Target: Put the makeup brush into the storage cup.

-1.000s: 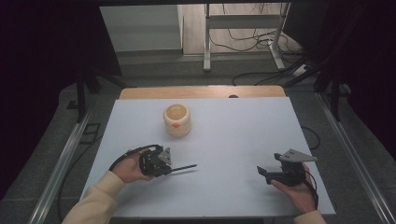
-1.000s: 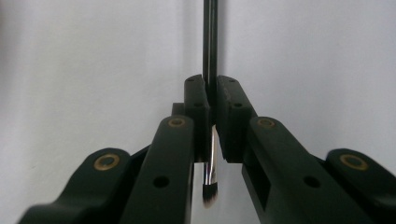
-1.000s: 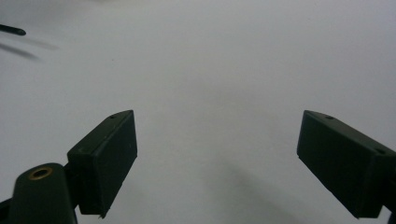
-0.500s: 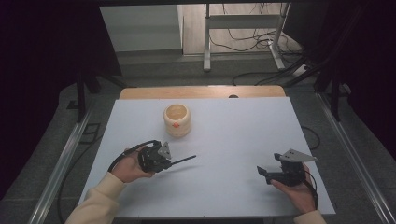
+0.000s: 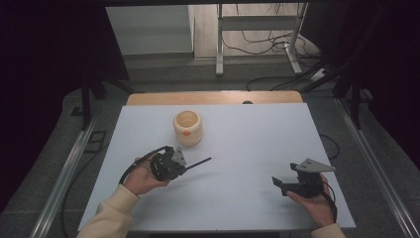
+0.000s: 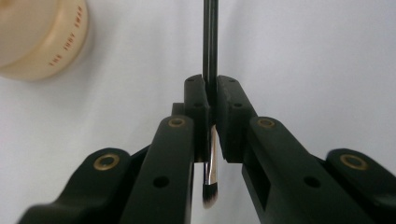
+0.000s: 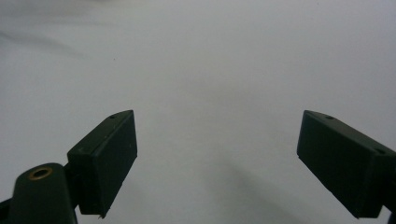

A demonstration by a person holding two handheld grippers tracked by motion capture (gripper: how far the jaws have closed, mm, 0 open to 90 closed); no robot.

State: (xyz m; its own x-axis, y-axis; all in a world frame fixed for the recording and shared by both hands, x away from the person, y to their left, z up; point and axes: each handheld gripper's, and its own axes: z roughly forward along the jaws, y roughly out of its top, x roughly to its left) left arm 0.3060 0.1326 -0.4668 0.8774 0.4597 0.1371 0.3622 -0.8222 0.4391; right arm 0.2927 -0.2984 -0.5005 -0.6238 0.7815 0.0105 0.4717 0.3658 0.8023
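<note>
From the high view, a round cream-coloured pot [image 5: 187, 127] sits near the far edge of the white desk [image 5: 247, 144], and the left gripper [image 5: 185, 165] holds a thin black brush [image 5: 198, 162] just in front of it, so the picking up looks done and using the brush looks left to do. The left gripper view shows what the high view cannot: the jaws squeezed tight on the stick, soft brush tip [image 6: 211, 195] pointing back. In the right gripper view the right gripper [image 7: 217, 163] is wide apart and holds nothing, over bare desk near the front right corner.

A white table [image 5: 247, 134] carries one cream jar [image 5: 187, 127].
</note>
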